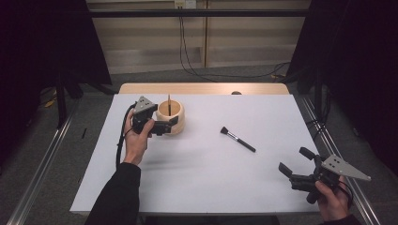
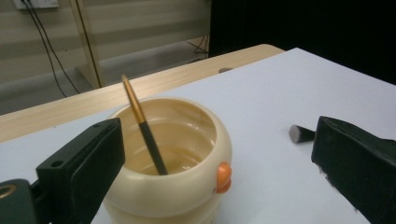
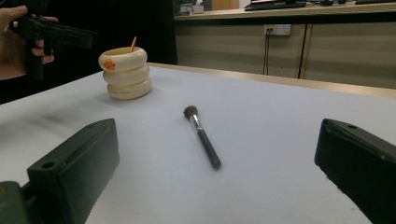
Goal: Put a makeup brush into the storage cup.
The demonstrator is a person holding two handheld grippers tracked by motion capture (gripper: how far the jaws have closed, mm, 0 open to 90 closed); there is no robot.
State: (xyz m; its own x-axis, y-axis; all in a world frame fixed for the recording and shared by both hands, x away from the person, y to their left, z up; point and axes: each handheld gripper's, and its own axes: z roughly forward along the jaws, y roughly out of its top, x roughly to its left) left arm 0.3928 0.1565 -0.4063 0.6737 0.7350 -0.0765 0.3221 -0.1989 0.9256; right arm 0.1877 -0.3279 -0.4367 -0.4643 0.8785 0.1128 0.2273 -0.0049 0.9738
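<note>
Black and silver, the makeup brush [image 1: 238, 139] lies flat on the white table [image 1: 197, 183], near the middle and a bit to the right. Its long side runs slantwise. The fluffy dark end points up and left, toward the cream pot [image 1: 174, 115]. The handle end points down and right, toward the right gripper [image 1: 294, 163]. Nothing touches the brush.

The cream pot looks like stacked rings with a small orange bump [image 2: 223, 178] on its side. A thin stick [image 2: 144, 126] leans inside it, gold on top and dark lower down. Its bottom end is hidden in the pot.

The left gripper [image 1: 172, 123] is held right beside the pot, with its jaws wide apart and empty. In the left gripper view, one jaw hides part of the brush.

The right gripper is near the table's right front corner, well apart from the brush. Its jaws are spread wide and hold nothing.
</note>
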